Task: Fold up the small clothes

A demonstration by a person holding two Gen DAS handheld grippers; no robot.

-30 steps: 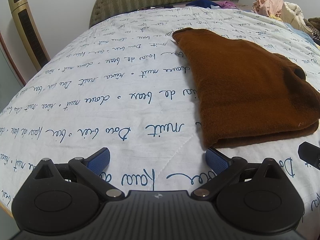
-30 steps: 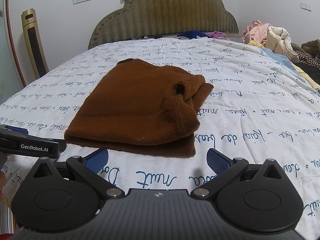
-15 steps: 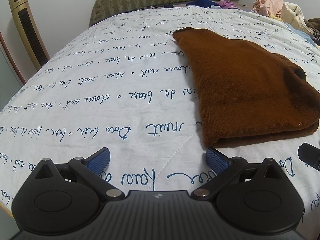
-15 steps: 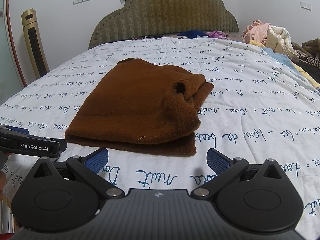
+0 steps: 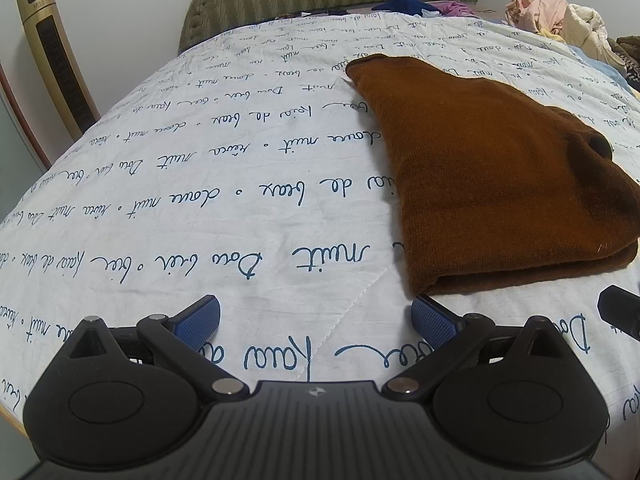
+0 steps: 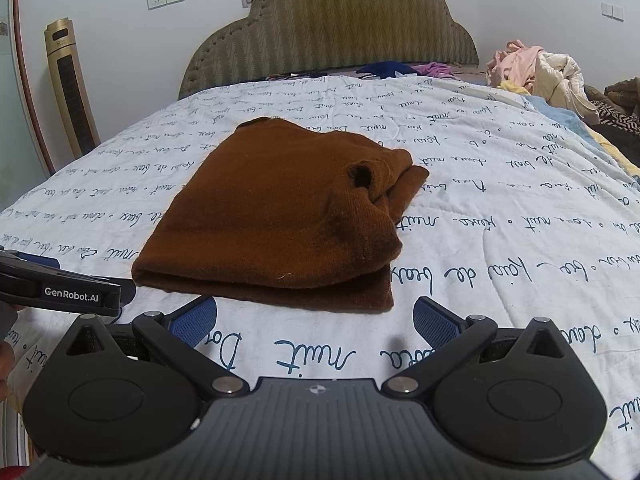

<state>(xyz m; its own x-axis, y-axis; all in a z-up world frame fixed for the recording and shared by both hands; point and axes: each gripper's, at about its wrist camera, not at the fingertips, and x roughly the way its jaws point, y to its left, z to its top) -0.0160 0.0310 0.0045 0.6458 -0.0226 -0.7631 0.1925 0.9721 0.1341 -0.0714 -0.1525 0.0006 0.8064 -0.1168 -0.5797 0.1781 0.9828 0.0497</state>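
Far left: tall gold tower fan (image 6: 71,88), glossy casing, dark slatted grille. Left gripper (image 5: 316,314) low over the bed's quilt (image 5: 200,184), fingers (image 5: 198,318) spread wide, holding nothing; blue pads with fine ribbed texture. Quilt white, stitched, printed with blue cursive script. Right of centre: brown knit sweater (image 6: 276,220), folded into a flat, roughly rectangular stack, fuzzy surface, doubled edge facing the cameras, small dark opening near its right side. Right gripper (image 6: 316,316) just short of that near edge, fingers (image 6: 434,320) likewise parted and empty. Behind: olive padded headboard (image 6: 332,40), scalloped outline, chevron stitching. Far right: crumpled pile of pink and cream clothes (image 6: 536,68).
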